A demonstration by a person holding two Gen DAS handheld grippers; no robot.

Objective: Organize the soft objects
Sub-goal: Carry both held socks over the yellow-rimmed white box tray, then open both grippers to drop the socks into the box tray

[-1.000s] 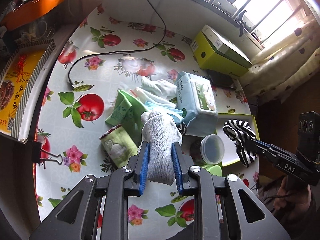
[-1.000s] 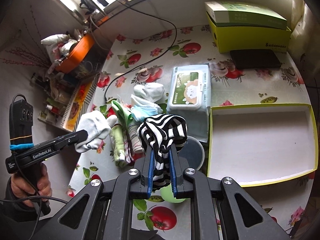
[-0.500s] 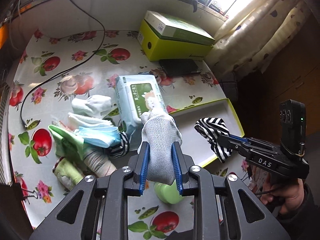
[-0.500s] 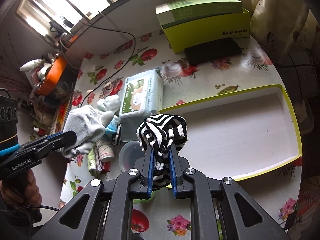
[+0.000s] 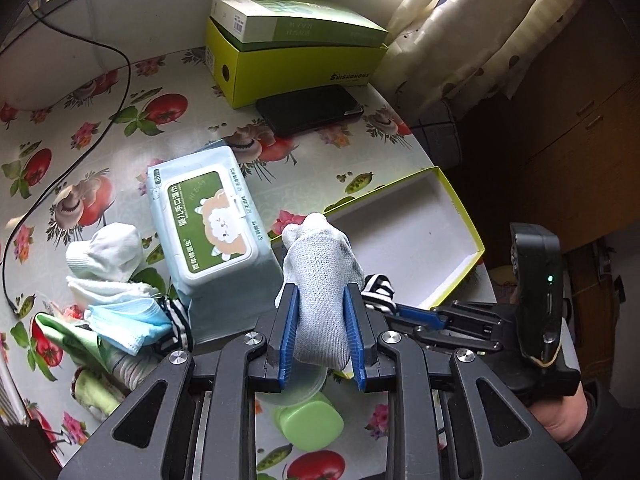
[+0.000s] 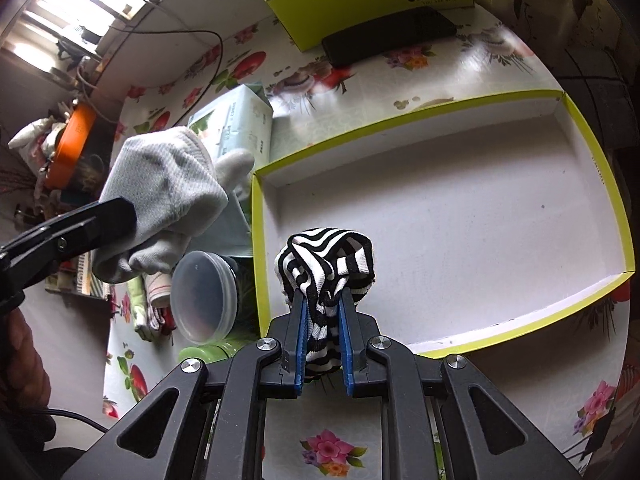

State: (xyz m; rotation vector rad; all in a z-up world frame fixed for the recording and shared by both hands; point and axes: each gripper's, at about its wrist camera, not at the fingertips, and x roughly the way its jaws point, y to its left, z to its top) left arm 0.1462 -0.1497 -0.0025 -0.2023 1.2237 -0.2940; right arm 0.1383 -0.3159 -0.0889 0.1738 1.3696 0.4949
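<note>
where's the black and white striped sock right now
The black-and-white striped sock is clamped in the right tool, seen in the right wrist view over the near-left part of the shallow yellow-rimmed white tray.

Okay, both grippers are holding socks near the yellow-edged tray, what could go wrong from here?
1. The left gripper with its grey knit sock and the right gripper with its black-and-white striped sock sit close together beside the shallow yellow-rimmed white tray; they could bump.
2. The grey sock hangs near the tray's left rim, so it might drop outside or drape over the edge.
3. The clear round plastic lid stands tilted beside the tray and could be knocked.
</note>
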